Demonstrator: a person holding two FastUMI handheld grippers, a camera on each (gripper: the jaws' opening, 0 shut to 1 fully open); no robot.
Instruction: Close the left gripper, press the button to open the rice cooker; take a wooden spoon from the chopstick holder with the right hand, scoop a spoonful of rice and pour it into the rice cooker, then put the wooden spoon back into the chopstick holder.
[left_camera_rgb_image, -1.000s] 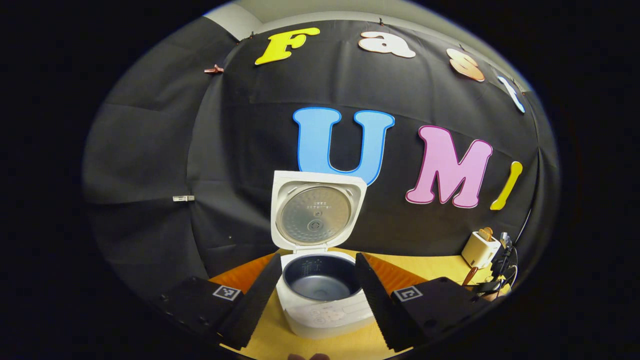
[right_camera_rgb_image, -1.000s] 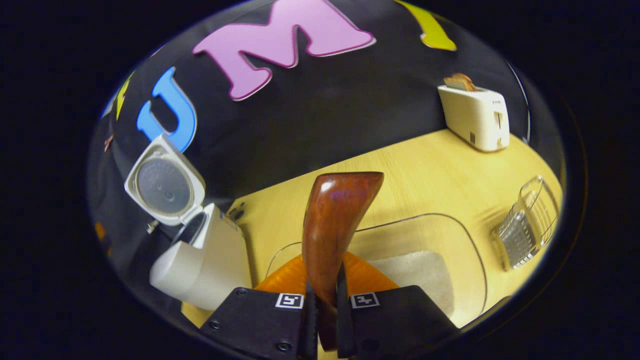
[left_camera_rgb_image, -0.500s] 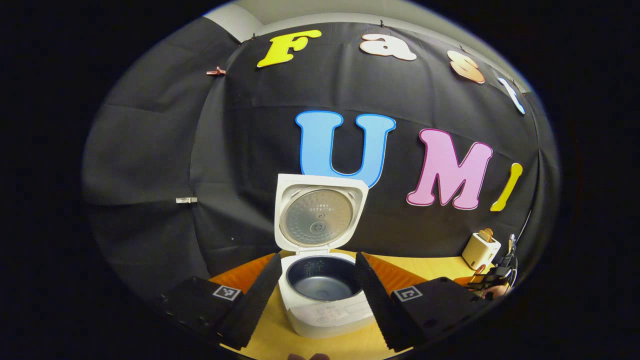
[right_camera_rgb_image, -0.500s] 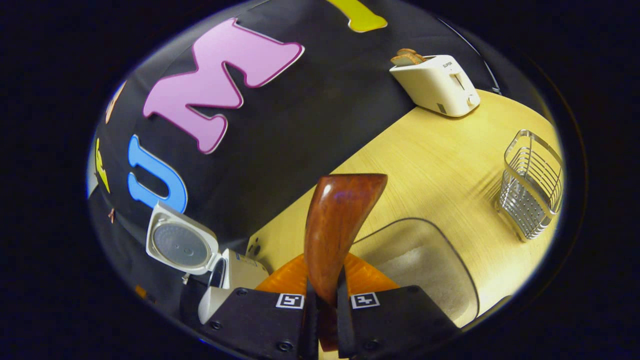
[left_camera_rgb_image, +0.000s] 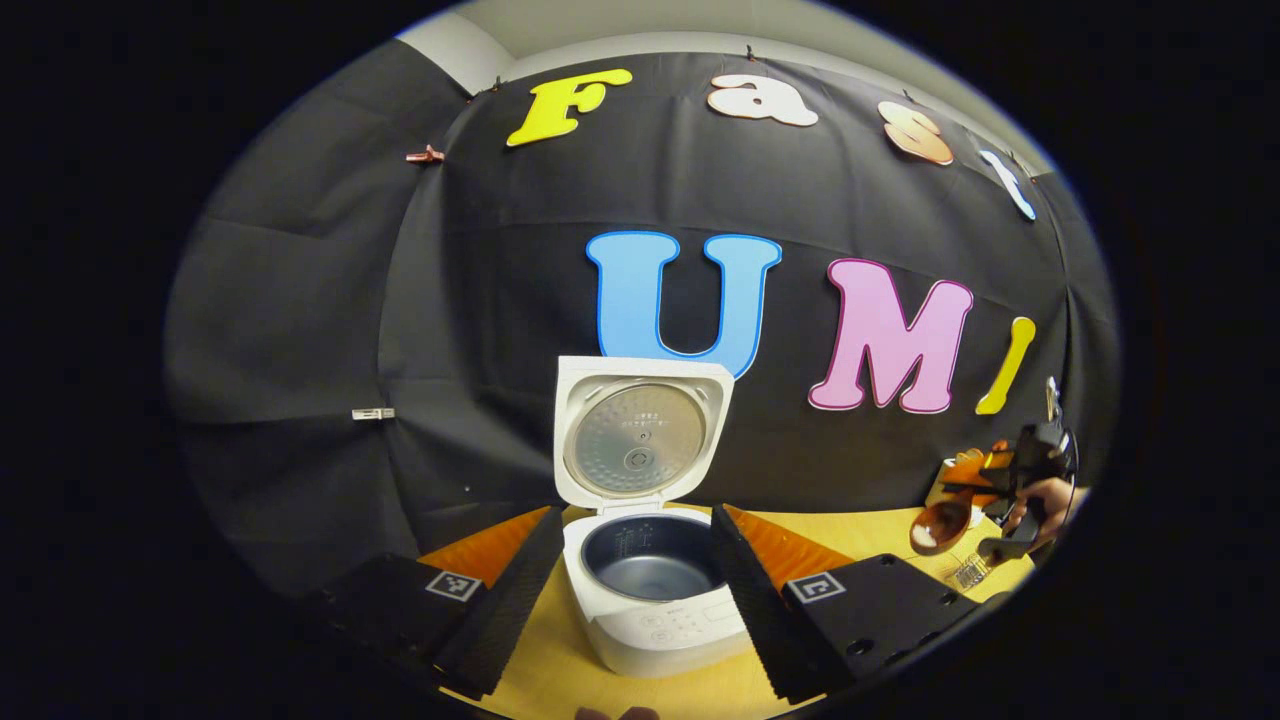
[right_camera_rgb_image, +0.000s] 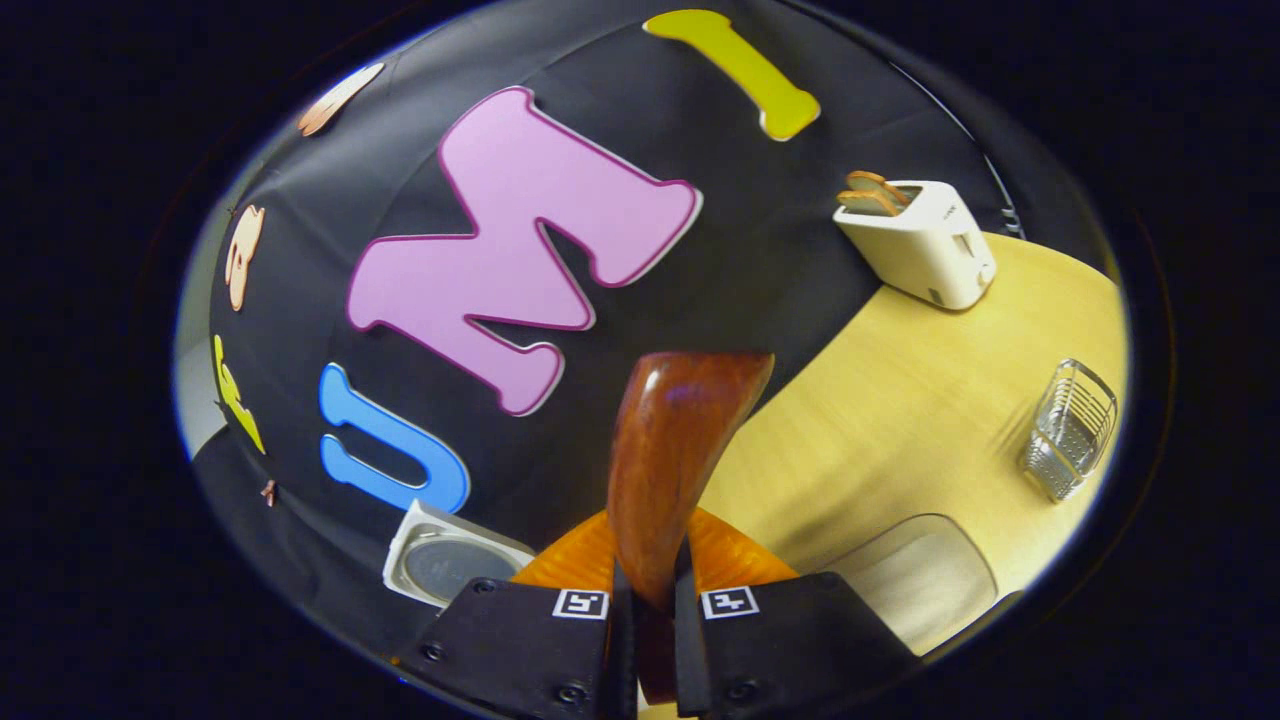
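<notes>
Now the right gripper (right_camera_rgb_image: 645, 600), fingers clamped on the wooden spoon (right_camera_rgb_image: 670, 450), is carrying its scoop from the rice tray (right_camera_rgb_image: 925, 580), and next must tip it into the open rice cooker (left_camera_rgb_image: 650, 590), framed by the spread-open left gripper (left_camera_rgb_image: 635, 590)

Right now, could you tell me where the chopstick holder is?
In the right gripper view, the chopstick holder stands at the table's right edge, below the toaster.

Rice cooker (left_camera_rgb_image: 650, 590) on worktop (right_camera_rgb_image: 900, 420), lid up. Toaster (right_camera_rgb_image: 920, 250) at back by wall; chopstick holder (right_camera_rgb_image: 1070, 430) nearer, rice container (right_camera_rgb_image: 920, 580) nearest.
</notes>
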